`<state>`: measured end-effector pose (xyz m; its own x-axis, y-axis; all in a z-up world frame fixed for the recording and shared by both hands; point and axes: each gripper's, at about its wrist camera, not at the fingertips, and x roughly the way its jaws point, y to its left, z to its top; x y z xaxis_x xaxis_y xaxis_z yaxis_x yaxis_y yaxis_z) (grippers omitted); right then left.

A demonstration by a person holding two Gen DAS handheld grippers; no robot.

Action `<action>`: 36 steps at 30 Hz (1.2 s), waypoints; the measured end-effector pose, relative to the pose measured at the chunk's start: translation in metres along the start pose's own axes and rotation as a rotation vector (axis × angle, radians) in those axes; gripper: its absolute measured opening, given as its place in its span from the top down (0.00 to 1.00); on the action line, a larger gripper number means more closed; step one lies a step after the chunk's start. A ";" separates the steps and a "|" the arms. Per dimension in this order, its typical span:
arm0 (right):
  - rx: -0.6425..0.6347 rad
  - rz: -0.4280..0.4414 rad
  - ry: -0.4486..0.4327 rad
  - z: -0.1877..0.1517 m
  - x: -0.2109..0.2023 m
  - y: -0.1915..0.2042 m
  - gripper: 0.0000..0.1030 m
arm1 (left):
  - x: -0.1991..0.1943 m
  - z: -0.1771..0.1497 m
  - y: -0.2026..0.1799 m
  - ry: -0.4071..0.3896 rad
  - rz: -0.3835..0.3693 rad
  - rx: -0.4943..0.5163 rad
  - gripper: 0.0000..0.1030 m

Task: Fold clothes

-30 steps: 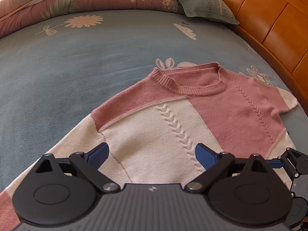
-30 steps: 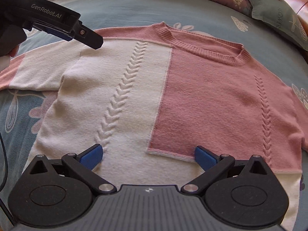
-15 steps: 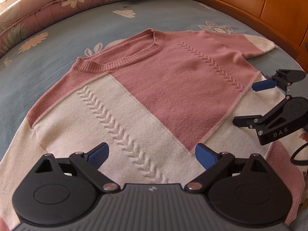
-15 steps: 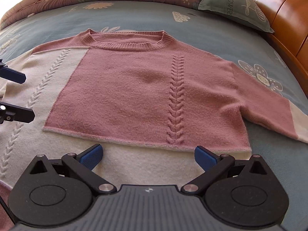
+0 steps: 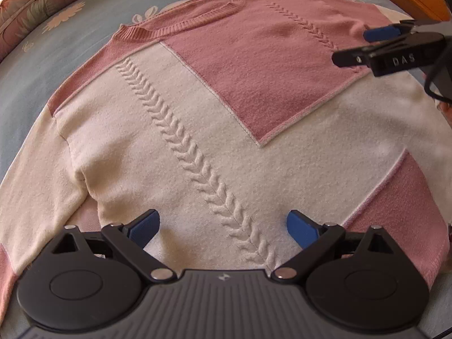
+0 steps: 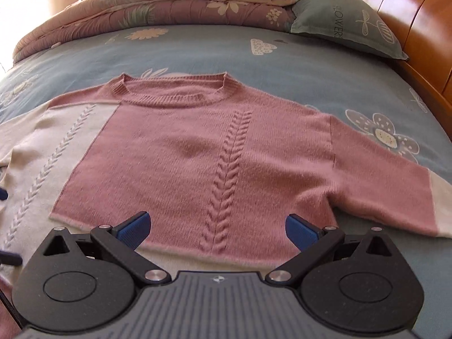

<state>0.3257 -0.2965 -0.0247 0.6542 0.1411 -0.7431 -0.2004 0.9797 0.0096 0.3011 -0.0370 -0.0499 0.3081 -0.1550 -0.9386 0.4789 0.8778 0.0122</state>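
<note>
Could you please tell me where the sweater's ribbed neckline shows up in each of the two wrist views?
Left wrist view: the neckline sits at the top, left of centre, running diagonally.
Right wrist view: the neckline lies upper centre-left, nearly level, above the pink panel.
Shared landmark: the braided cable stitch on the cream panel.

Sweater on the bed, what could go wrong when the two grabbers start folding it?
1. Both the left gripper and the right gripper are open over the middle of the sweater, not an edge, so a pinch might catch only the top layer.
2. The long sleeve lies spread out on the bedsheet and could trail or bunch.
</note>
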 end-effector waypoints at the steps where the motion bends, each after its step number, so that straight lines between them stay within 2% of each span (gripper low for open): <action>1: 0.015 0.002 -0.024 0.008 0.010 -0.003 0.00 | 0.002 0.001 0.002 0.007 -0.009 -0.035 0.06; 4: 0.057 0.021 -0.016 0.023 0.042 -0.012 0.00 | 0.004 0.004 0.002 0.014 -0.005 -0.068 0.05; 7: 0.065 0.021 0.007 0.019 0.056 -0.026 0.00 | 0.005 0.005 0.002 0.027 -0.002 -0.066 0.05; 9: 0.077 0.028 0.018 0.018 0.052 -0.036 0.00 | 0.005 0.005 0.003 0.033 -0.004 -0.069 0.05; 12: 0.124 -0.011 0.066 0.024 0.044 -0.045 0.00 | 0.004 0.006 0.002 0.034 0.002 -0.080 0.05; 15: 0.139 0.002 0.027 0.034 0.032 -0.046 0.00 | 0.005 0.005 0.000 0.034 0.003 -0.084 0.05; 18: 0.116 0.032 0.013 0.045 0.038 -0.044 0.00 | 0.007 0.006 -0.002 0.038 0.009 -0.084 0.04; 22: 0.116 0.048 0.114 0.039 0.067 -0.050 0.00 | 0.006 0.008 -0.001 0.041 0.004 -0.081 0.04; 26: 0.098 0.043 0.067 0.040 0.052 -0.051 0.00 | -0.009 0.011 -0.004 -0.032 -0.002 -0.034 0.05; 29: 0.139 0.058 0.039 0.047 0.046 -0.055 0.00 | -0.004 0.011 -0.010 -0.026 -0.006 0.022 0.05; 33: 0.116 0.062 0.063 0.055 0.067 -0.052 0.00 | 0.008 0.007 -0.011 0.002 -0.017 0.019 0.03; 36: 0.116 0.021 0.045 0.064 0.092 -0.061 0.00 | 0.009 0.007 -0.009 -0.003 -0.024 0.000 0.03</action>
<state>0.4449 -0.3344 -0.0504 0.6171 0.1577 -0.7710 -0.1259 0.9869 0.1011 0.3056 -0.0493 -0.0558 0.2987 -0.1776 -0.9377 0.4859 0.8739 -0.0107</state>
